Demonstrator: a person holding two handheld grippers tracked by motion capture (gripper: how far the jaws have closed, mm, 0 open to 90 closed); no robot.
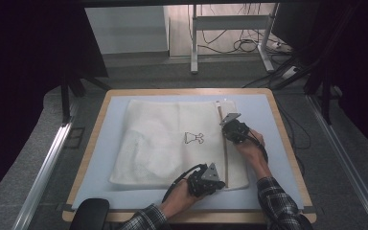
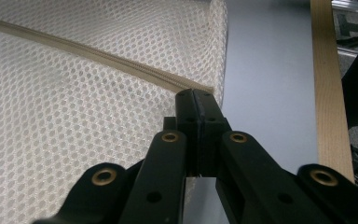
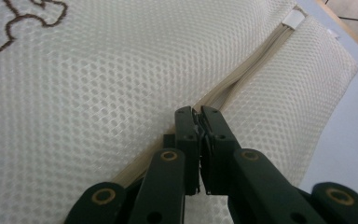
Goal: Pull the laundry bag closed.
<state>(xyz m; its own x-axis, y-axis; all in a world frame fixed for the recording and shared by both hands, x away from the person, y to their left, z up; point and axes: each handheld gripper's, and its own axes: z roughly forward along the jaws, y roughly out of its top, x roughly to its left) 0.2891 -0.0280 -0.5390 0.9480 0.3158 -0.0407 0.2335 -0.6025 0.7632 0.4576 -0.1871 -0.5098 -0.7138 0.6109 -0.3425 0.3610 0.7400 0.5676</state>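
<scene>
So, high view first: a white mesh bag (image 1: 172, 143) lies flat on a pale blue mat (image 1: 100, 158) over a wood-edged table (image 1: 287, 143). A tan zipper (image 1: 224, 148) runs along the bag's right side, with a small dark logo (image 1: 193, 138) printed mid-bag. The left gripper (image 1: 214, 180) sits at the near end of the zipper, the right gripper (image 1: 231, 127) further up the same line, so the zipper stretches between the two. Both forearms wear plaid sleeves (image 1: 275, 196) coming in from the bottom edge.

Left gripper view: the left gripper (image 2: 196, 95) has its jaws pressed flat together, no gap, right at the end of the zipper (image 2: 98, 56). The zipper runs off from the tips up and to the left across the mesh (image 2: 65, 140). Looks like they're pinching the bag's edge there, though what exactly is between the pads is hard to make out. To the right of the jaws is bare mat (image 2: 270, 84), then the table's wooden rim (image 2: 328, 84).

Right gripper view: the right gripper (image 3: 199, 114) is closed too, tips sitting right on the zipper (image 3: 251, 65), something small and dark nipped between them, probably the pull but I can't swear to it. Ahead of the tips the zipper carries on up and right to a white tab (image 3: 292, 18). Behind them it runs back under the jaws. The logo (image 3: 18, 21) is off to the upper left.
</scene>
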